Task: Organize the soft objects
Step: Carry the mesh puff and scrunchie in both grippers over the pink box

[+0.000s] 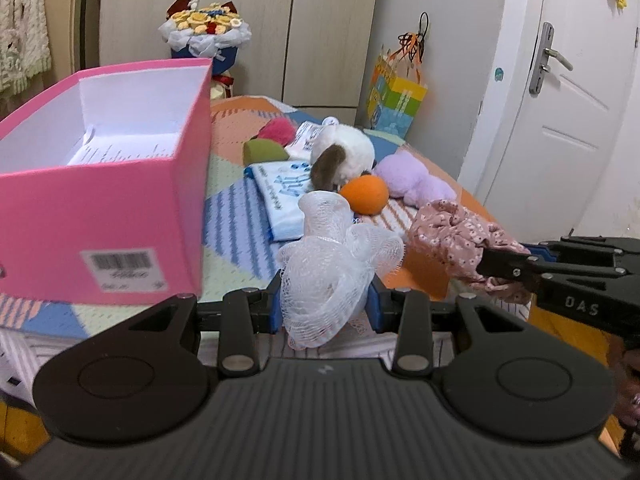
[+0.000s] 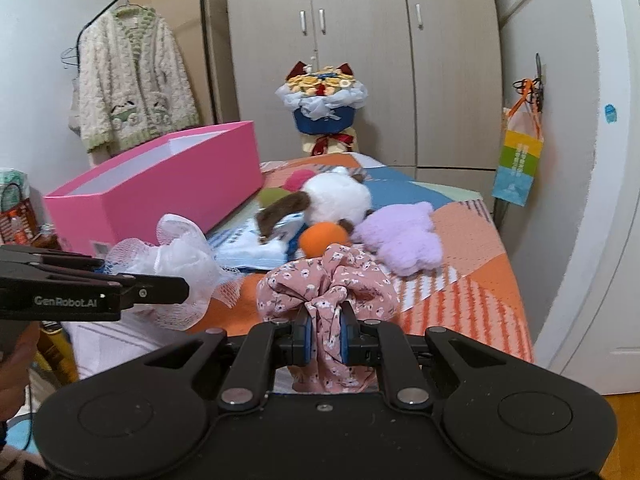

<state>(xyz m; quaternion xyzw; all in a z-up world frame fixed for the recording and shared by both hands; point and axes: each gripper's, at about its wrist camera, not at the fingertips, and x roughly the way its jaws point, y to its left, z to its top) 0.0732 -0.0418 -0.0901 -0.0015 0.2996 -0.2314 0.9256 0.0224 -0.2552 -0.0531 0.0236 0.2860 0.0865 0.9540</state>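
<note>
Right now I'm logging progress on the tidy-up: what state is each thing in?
Left gripper: shut on the mesh sponge.
Right gripper: shut on the floral cloth.
Pink box: open, nothing visible inside.
Orange ball: lying on the bed.
Door: closed.

You are in a home bedroom: a patchwork bedspread [image 2: 460,248], tall wardrobe doors [image 2: 360,60], a cardigan [image 2: 132,80] hanging on what looks like a rail.

We see a fuzzy cardigan [image 2: 134,80] hanging by the wardrobe [image 2: 360,40]. A bouquet [image 2: 322,98] stands behind the bed [image 2: 472,280]; a striped gift bag [image 2: 516,168] hangs right.
</note>
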